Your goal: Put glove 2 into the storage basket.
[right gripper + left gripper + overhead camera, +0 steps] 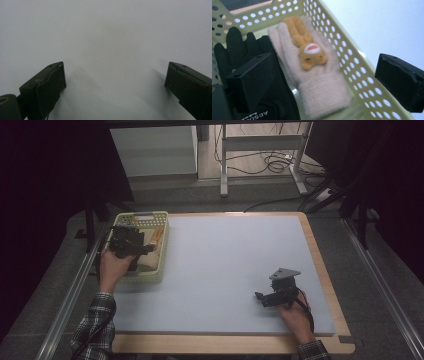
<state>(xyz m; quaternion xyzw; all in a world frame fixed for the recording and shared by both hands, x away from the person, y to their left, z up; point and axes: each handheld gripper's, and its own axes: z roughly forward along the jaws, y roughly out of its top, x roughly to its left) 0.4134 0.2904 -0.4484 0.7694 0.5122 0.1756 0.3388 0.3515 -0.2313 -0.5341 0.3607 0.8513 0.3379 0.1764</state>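
A pale yellow perforated basket [162,251] stands at the left of the grey mat. Inside it, in the left gripper view, lies a beige knitted glove [322,87] with an orange plush animal [308,47] on its back, and beside it a black glove [242,47]. My left gripper [131,245] hovers over the basket with its jaws wide apart above the gloves [324,72], touching neither. My right gripper [260,297] rests low on the mat at the right, jaws open over bare grey surface [115,82].
The basket wall [352,65] runs between my left jaws, with the mat beyond it. The wooden table edge [320,260] frames the mat [230,265]. Metal rails flank the table, and a desk frame with cables stands at the back.
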